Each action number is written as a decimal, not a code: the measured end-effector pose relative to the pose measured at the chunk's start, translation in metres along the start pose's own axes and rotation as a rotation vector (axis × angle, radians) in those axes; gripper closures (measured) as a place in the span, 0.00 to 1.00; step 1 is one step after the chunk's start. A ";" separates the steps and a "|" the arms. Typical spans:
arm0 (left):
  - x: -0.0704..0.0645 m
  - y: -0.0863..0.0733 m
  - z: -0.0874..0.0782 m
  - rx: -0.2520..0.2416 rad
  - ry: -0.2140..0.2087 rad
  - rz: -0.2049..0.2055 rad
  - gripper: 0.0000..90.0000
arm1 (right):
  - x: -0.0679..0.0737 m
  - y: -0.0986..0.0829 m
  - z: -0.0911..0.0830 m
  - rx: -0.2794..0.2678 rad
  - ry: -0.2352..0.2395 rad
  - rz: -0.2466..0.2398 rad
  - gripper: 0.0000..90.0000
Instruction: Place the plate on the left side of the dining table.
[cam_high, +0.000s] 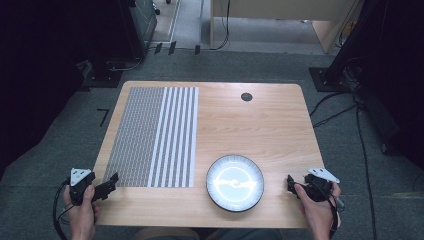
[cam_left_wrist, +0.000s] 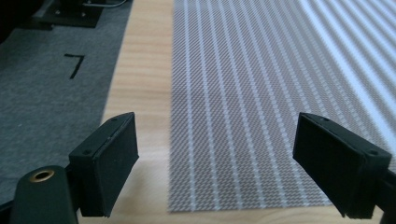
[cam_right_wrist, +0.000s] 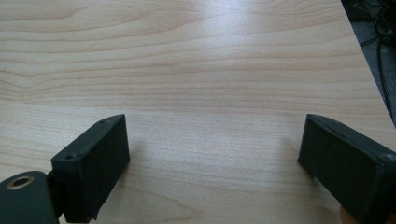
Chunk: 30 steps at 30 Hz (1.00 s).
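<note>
I count one table (cam_high: 280, 125), one striped mat (cam_high: 150, 135) at 9 o'clock, one plate (cam_high: 235, 182) at 6. My two grippers: left gripper (cam_left_wrist: 215, 163) spread wide over the mat's near edge; right gripper (cam_right_wrist: 212, 168) spread over bare wood at 4.

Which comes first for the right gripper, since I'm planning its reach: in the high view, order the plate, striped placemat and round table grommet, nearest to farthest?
1. Plate, just left of the right gripper, near edge.
2. Round table grommet, far side of the table.
3. Striped placemat, left half; its centre lies farthest.
</note>
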<state>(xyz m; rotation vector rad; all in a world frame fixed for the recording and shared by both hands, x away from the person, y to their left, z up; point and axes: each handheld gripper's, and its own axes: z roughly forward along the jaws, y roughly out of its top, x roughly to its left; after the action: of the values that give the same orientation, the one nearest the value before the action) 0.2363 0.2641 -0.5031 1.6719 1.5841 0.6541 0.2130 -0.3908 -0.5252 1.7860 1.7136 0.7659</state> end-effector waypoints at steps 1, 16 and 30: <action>0.000 0.000 0.000 0.000 0.000 0.000 0.15 | 0.000 0.000 0.000 0.000 0.000 0.000 0.09; -0.030 0.010 -0.003 -0.038 -0.066 0.000 0.15 | 0.001 0.007 -0.010 -0.063 -0.035 0.024 0.16; -0.056 0.012 -0.001 -0.027 -0.131 -0.001 0.16 | 0.017 0.013 -0.021 -0.113 -0.009 0.000 0.16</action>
<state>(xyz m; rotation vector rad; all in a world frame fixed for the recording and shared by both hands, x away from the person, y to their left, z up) 0.2366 0.2088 -0.4868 1.6593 1.4772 0.5514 0.2073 -0.3746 -0.5005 1.7104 1.6317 0.8363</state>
